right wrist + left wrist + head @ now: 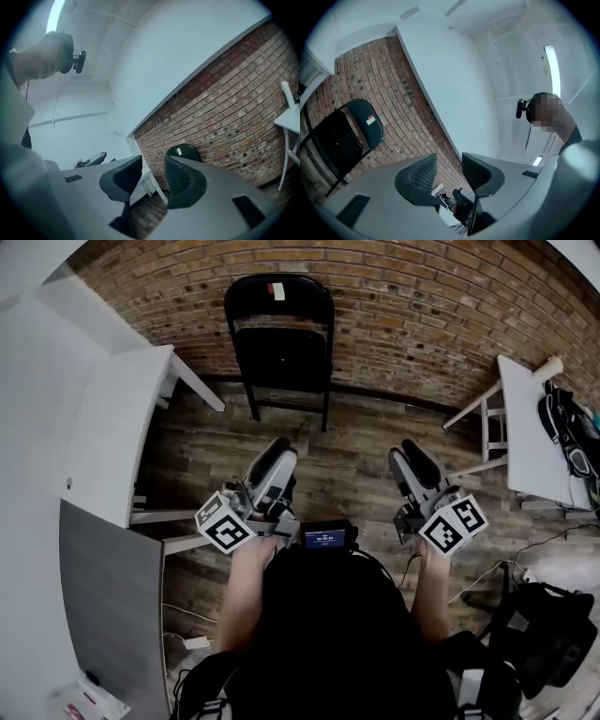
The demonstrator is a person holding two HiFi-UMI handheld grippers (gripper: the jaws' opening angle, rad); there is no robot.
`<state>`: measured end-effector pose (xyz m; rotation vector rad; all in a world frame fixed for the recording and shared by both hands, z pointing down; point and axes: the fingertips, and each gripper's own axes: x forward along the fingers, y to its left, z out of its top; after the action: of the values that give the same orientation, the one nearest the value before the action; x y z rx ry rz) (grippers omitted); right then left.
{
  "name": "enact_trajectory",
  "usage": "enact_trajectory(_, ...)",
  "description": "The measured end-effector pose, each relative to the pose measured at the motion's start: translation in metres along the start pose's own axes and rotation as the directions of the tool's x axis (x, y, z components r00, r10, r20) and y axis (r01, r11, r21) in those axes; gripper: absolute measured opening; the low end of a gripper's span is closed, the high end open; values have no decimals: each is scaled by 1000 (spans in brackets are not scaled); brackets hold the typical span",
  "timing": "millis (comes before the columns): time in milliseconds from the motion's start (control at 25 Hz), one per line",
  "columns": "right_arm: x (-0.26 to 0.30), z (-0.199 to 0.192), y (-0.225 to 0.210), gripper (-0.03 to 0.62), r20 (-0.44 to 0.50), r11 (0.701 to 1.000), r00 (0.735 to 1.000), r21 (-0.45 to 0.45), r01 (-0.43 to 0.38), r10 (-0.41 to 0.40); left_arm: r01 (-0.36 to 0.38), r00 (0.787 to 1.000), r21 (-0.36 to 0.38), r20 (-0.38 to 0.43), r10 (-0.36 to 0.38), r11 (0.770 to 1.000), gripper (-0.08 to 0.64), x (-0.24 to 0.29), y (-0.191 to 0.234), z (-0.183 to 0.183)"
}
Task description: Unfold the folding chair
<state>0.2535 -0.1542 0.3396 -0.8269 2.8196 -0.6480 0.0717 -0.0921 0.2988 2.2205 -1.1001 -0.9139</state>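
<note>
Left gripper [279, 448]: jaws narrowly apart, nothing between them. Right gripper [405, 451]: jaws apart, empty. Both are held low over the plank floor [349, 451], well short of the chair. Folding chair [278, 343]: black and metal-framed, standing against the brick wall [422, 315] with its seat tipped up near the backrest. A small white-and-red label [277, 291] sits on the backrest; its print is too small to read.

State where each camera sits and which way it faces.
Head view: head-mounted, looking steeply down at the folding chair by the brick wall; forearms, left gripper, right gripper show.
Left gripper view: on that gripper, facing brick wall and ceiling; open jaws, the person's head.
Right gripper view: on its gripper, facing brick wall and ceiling; open jaws, the person's head.
All three share the folding chair.
</note>
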Motion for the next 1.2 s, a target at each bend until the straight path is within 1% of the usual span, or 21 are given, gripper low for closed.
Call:
enact_trajectory(160, 14, 7, -18, 133, 19, 996, 998, 60, -62, 61, -48, 999, 16, -12, 48, 999, 164, 15, 14, -4)
enact_trajectory(280, 31, 13, -26, 133, 37, 991, 995, 89, -96, 93, -68, 998, 21, -13, 68, 998, 164, 26, 26, -1)
enact_trajectory(400, 48, 15, -36, 133, 35, 991, 995, 91, -95, 92, -71, 997, -3, -16, 71, 997, 164, 36, 47, 1)
enact_trajectory(520, 67, 20, -48, 133, 29, 994, 997, 76, -77, 75, -49, 999, -51, -5, 49, 997, 163, 51, 73, 5)
enact_trajectory(640, 93, 30, -64, 133, 13, 998, 999, 49, -42, 41, -19, 1000, -101, 17, 21, 995, 164, 75, 106, 15)
enact_trajectory(800, 136, 41, -75, 132, -31, 1000, 1000, -30, 0, -1, 12, 1000, -164, 29, -7, 986, 163, 99, 148, 39)
enact_trajectory(920, 171, 57, -87, 132, -19, 998, 998, -47, 51, -52, 19, 999, -202, 47, -10, 979, 163, 109, 177, 65)
enact_trajectory(1000, 189, 68, -96, 132, 17, 994, 995, -47, 102, -102, 33, 998, -207, 68, -20, 978, 164, 115, 193, 85)
enact_trajectory(1080, 200, 70, -111, 127, 63, 983, 981, -9, 182, -181, 40, 997, -206, 78, -25, 978, 164, 116, 208, 101)
enact_trajectory(1160, 206, 59, -131, 124, 75, 962, 961, 78, 260, -266, 30, 997, -217, 80, -13, 976, 164, 115, 226, 111)
enact_trajectory(1200, 210, 49, -140, 123, 63, 950, 955, 133, 281, -291, 19, 997, -227, 79, -1, 974, 163, 113, 234, 112)
